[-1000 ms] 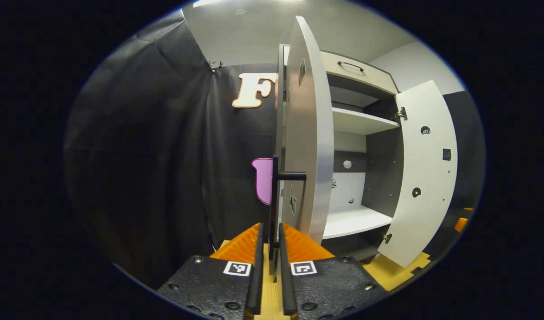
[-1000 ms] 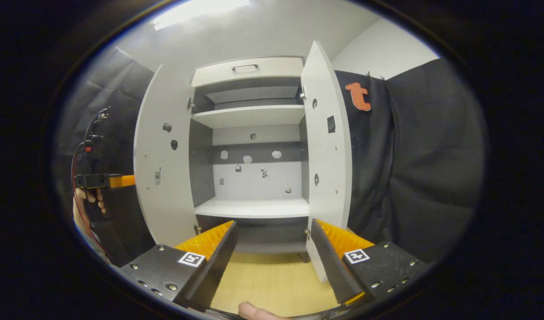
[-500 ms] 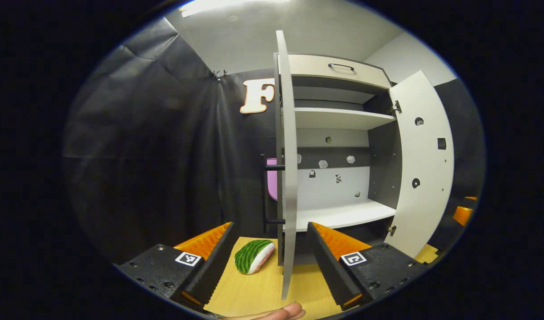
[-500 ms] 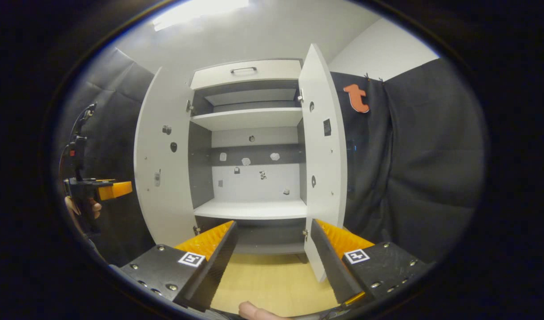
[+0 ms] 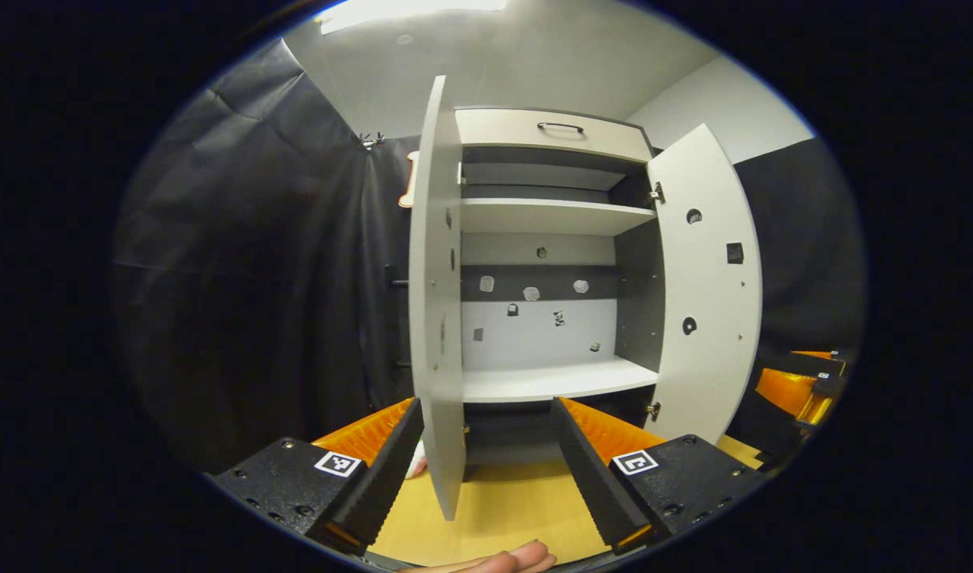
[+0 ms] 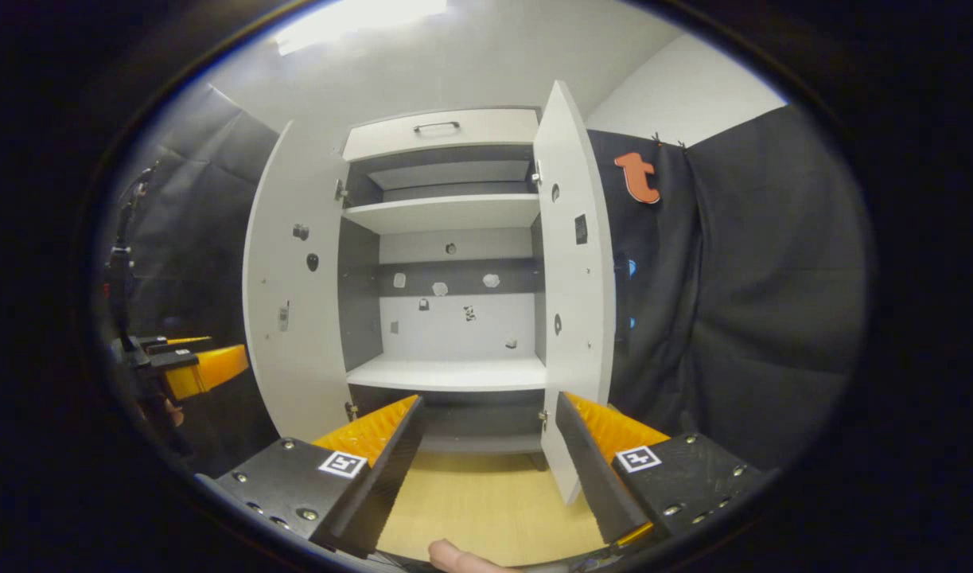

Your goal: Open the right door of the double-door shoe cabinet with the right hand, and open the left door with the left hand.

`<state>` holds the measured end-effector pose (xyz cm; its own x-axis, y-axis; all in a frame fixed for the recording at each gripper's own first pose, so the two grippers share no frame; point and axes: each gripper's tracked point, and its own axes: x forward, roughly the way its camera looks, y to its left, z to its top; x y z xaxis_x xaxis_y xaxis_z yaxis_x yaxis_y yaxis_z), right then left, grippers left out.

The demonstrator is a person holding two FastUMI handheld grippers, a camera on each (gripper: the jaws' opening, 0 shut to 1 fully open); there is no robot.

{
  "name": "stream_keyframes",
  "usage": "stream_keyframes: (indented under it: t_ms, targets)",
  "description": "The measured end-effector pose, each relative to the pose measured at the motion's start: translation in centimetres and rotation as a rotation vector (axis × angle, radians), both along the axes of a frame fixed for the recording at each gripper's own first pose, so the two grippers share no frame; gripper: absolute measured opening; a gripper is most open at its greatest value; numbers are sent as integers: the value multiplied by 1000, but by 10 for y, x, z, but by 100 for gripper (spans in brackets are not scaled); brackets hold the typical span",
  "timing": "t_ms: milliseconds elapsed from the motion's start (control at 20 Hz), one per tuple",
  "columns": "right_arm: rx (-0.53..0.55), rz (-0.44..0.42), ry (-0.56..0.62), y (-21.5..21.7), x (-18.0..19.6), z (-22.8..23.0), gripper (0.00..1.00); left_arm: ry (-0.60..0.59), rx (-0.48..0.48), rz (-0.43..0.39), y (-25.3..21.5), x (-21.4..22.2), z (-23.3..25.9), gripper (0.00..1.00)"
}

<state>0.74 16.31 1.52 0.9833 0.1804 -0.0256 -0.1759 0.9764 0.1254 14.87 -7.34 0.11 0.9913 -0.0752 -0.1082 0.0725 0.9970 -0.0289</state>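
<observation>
Left gripper view: left door (image 5: pixel 437 318) edge between spread hand-held gripper (image 5: pixel 486 454) fingers.

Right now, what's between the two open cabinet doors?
In the right gripper view, the cabinet's open interior lies between the left door and right door: an upper shelf and lower shelf, both bare.
</observation>
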Motion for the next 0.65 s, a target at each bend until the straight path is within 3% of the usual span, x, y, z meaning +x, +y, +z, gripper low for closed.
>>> stream_keyframes:
  t_ms: [450,650]
  targets:
    - [2,24,6,-4,0,-6,98,-44,-21,-30,-22,-12,6,99]
    - [-13,37,6,-2,-3,-5,98,-89,42,-20,-15,-12,13,99]
